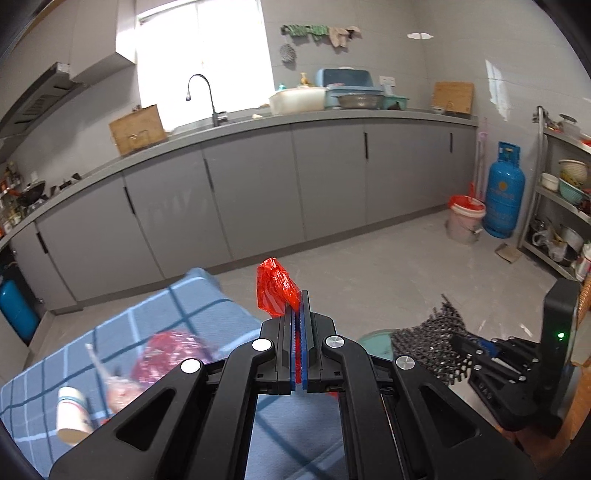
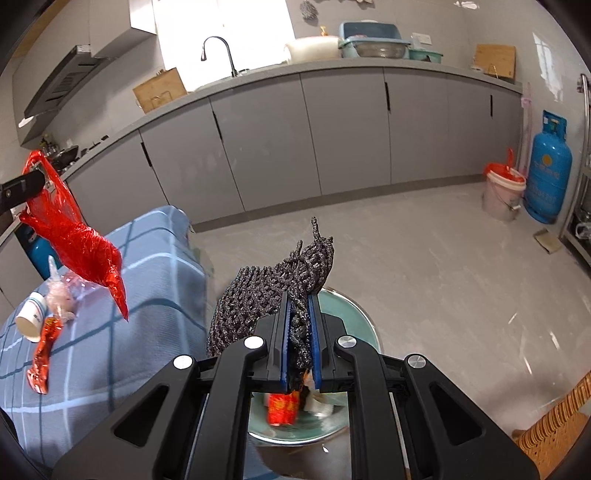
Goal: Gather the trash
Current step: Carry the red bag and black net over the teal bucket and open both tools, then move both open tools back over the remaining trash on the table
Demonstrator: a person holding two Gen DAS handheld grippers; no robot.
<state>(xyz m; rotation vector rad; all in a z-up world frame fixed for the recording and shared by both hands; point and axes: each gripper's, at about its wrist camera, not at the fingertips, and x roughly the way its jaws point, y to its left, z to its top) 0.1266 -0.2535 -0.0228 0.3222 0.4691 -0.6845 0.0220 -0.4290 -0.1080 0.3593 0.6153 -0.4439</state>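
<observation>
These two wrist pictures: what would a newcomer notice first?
First, the bright red plastic bag pinched in the left tongs, hanging above the blue checked cloth. Next, the dark net clamped in the right tongs, over a green bin already holding trash.

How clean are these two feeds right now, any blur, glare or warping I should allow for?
Left wrist view: the window is blown out white, the paper cup and wrappers on the blue checked cloth are smeared with blur, and the counter bows from fisheye. Right wrist view: window also overexposed, table items sharper, the green bin below the tool slightly soft.
</observation>
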